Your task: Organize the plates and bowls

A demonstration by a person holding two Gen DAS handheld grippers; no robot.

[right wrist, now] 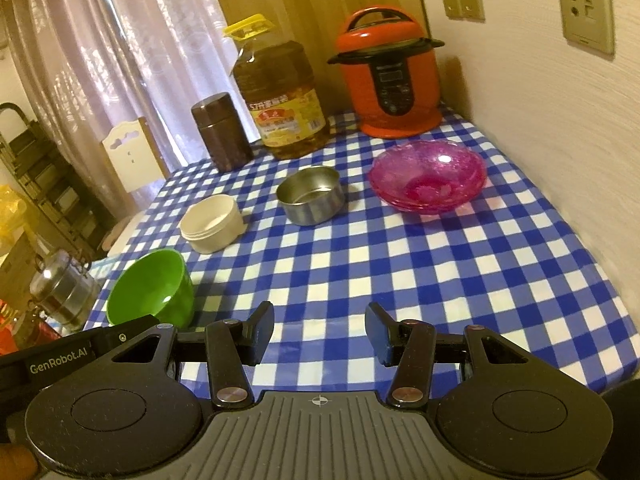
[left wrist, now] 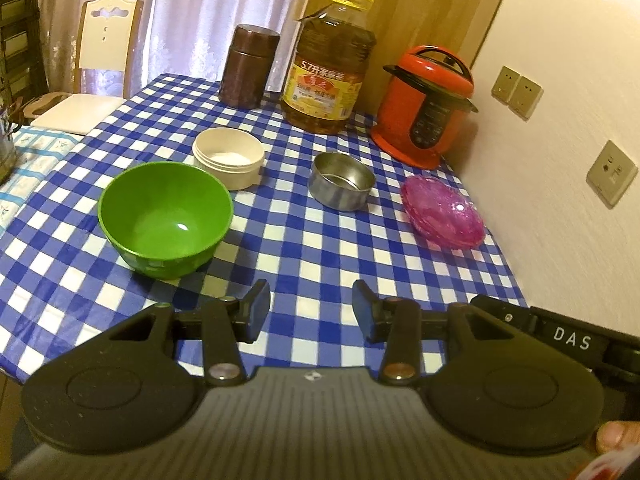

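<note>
Two empty-handed grippers above a checked table set with bowls and dishes

The left gripper and right gripper both hang over the near edge of the blue-and-white tablecloth, jaws partly apart with nothing between them; the green bowl sits nearest on the left; the cream container stands just behind it; the steel bowl lies mid-table; the pink glass dishes, stacked, rest near the wall in front of the red cooker.
</note>
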